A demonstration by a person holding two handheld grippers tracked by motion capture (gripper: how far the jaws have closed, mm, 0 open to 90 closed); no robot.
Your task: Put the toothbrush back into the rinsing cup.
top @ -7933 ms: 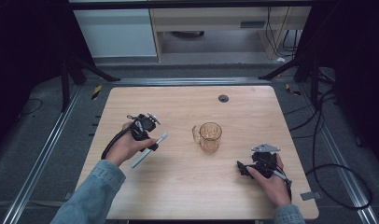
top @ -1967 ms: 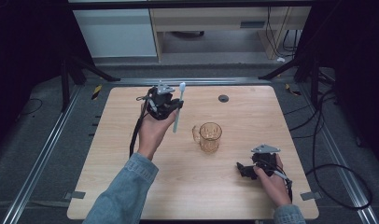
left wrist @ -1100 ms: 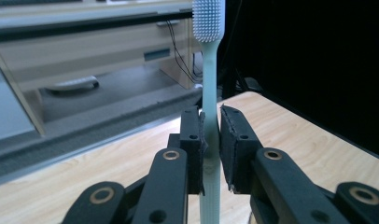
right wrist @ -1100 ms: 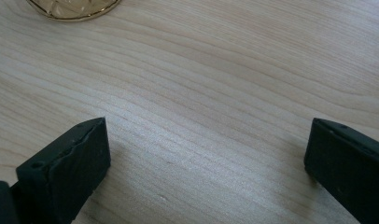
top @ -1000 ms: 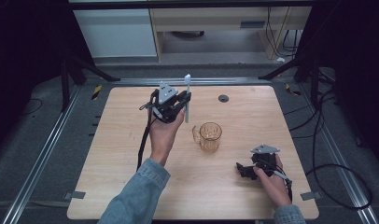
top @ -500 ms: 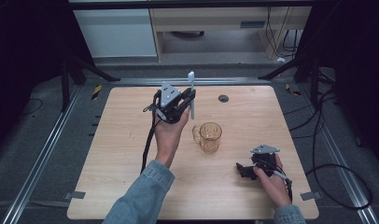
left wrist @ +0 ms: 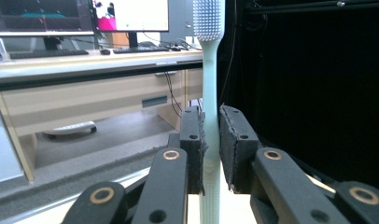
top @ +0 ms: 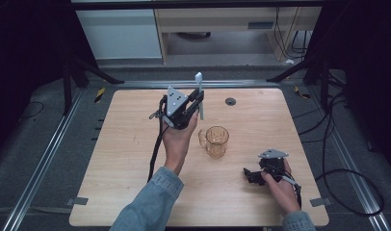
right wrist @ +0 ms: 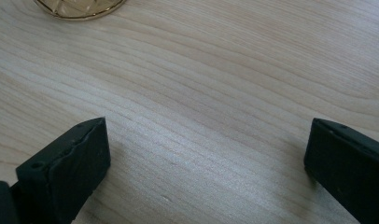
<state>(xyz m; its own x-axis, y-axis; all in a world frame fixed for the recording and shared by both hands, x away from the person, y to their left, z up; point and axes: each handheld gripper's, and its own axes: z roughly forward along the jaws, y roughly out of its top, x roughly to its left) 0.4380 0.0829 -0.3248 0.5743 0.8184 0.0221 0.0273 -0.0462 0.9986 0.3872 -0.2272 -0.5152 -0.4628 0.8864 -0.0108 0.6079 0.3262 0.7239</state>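
Toothbrush [left wrist: 211,116]: upright, handle clamped between the two fingers [left wrist: 193,140] of the left gripper [top: 196,103]; bristle head sticks out well above them, toward 12 o'clock.
Left gripper: closed on the toothbrush handle, held up over the bench [top: 116,144].
Cup [top: 216,141]: amber glass, on the bench at 5 o'clock from the toothbrush.
Right gripper [right wrist: 206,154]: fingers wide apart, resting low over bare bench at 4 o'clock from the cup.

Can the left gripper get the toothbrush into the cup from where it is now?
Probably yes. The left gripper holds the toothbrush upright, just behind the cup, whose mouth is open with nothing between them.
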